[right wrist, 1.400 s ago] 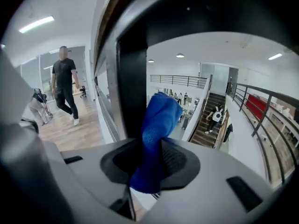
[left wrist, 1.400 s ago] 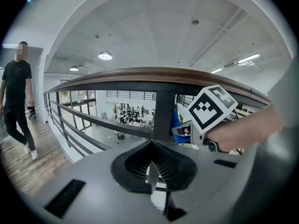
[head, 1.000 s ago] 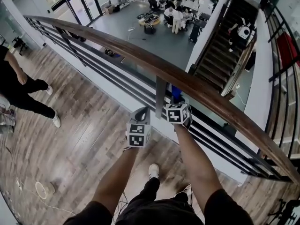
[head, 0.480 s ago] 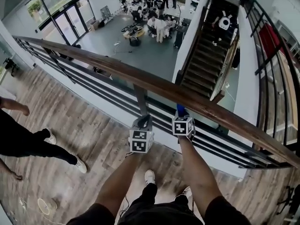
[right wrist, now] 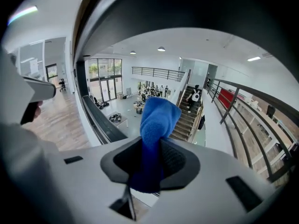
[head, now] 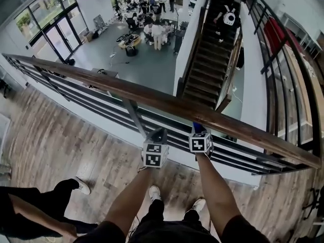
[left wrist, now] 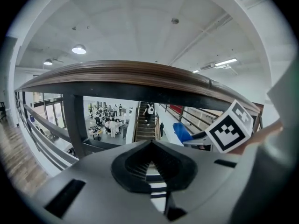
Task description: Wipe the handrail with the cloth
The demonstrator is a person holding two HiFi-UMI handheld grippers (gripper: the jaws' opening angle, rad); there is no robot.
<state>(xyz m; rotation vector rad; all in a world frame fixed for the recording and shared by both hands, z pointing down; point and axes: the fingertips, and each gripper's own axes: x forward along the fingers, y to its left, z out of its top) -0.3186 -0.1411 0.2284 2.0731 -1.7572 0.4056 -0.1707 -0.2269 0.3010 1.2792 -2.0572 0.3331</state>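
The brown wooden handrail (head: pixel 167 103) runs across the head view from upper left to lower right. Both grippers are held just below it, on my side. My right gripper (head: pixel 197 129) is shut on a blue cloth (head: pixel 196 126), which sticks up from its jaws (right wrist: pixel 158 120) close under the rail's dark underside (right wrist: pixel 187 13). My left gripper (head: pixel 158 133) is beside it, jaws closed together with nothing between them (left wrist: pixel 150 146). In the left gripper view the handrail (left wrist: pixel 126 73) arches overhead, and the blue cloth (left wrist: pixel 181 130) shows at the right.
A dark baluster post (head: pixel 134 116) and horizontal rail bars (head: pixel 238 156) stand below the handrail, just left of the grippers. Beyond is a drop to a lower hall with people (head: pixel 152 32) and a staircase (head: pixel 210 59). A person's legs (head: pixel 40 206) are on the wooden floor at lower left.
Both grippers have moved right along the rail, so the post now lies to their left. The bystander has shifted to the view's lower left. The right gripper's hold on the cloth is unchanged.
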